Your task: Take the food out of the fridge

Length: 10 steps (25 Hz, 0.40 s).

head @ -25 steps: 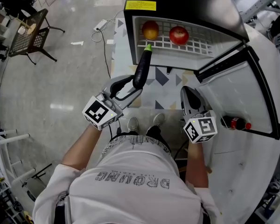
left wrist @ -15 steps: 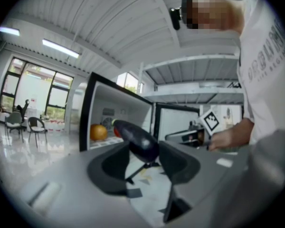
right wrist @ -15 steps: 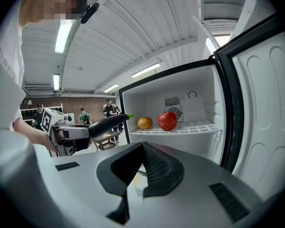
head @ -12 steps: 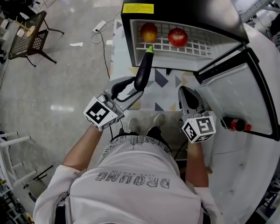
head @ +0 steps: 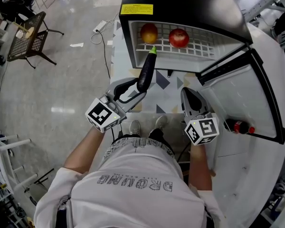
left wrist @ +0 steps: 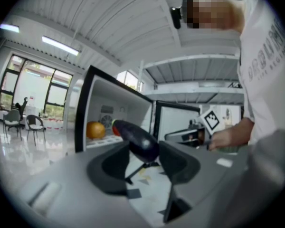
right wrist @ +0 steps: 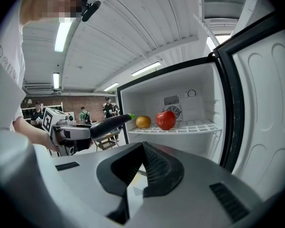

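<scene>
While the eggplant (head: 145, 70) is pinched at its thick end by the left gripper (head: 133, 89), its long axis is pointed away from the person, with the green stem end just before the fridge shelf (head: 204, 44), where an orange (head: 149, 33) and a red fruit (head: 179, 37) are seen lying. The right gripper (head: 189, 96), pressed together and empty, is held nearer the red fruit, straight ahead of it. Against the earlier frames, hardly any change is found: grip and pose are matched.

Dark eggplant (head: 145, 71) held just outside the open fridge (head: 180, 1) — orange (head: 148, 33) and red fruit (head: 179, 37) on its shelf (head: 202, 45).
</scene>
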Available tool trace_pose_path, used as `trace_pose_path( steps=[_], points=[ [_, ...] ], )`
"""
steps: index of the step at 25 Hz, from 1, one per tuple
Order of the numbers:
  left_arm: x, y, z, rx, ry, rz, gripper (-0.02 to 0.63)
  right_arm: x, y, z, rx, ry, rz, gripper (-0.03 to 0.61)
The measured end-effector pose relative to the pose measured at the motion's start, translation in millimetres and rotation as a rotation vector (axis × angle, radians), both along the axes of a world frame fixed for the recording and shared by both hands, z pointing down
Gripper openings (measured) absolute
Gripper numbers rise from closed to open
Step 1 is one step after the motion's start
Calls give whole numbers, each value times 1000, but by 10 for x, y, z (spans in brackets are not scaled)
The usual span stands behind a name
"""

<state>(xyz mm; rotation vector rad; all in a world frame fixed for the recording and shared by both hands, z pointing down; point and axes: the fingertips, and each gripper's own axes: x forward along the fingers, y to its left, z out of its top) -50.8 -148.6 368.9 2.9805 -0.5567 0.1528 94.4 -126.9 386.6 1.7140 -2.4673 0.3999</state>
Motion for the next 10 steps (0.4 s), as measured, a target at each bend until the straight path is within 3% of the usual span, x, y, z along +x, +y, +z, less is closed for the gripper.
trace_pose_path(
  steps=[10],
  points=[
    [62,-6,31,-3,-16,3,199,65,1,27,-7,-2,-2,0]
  ],
)
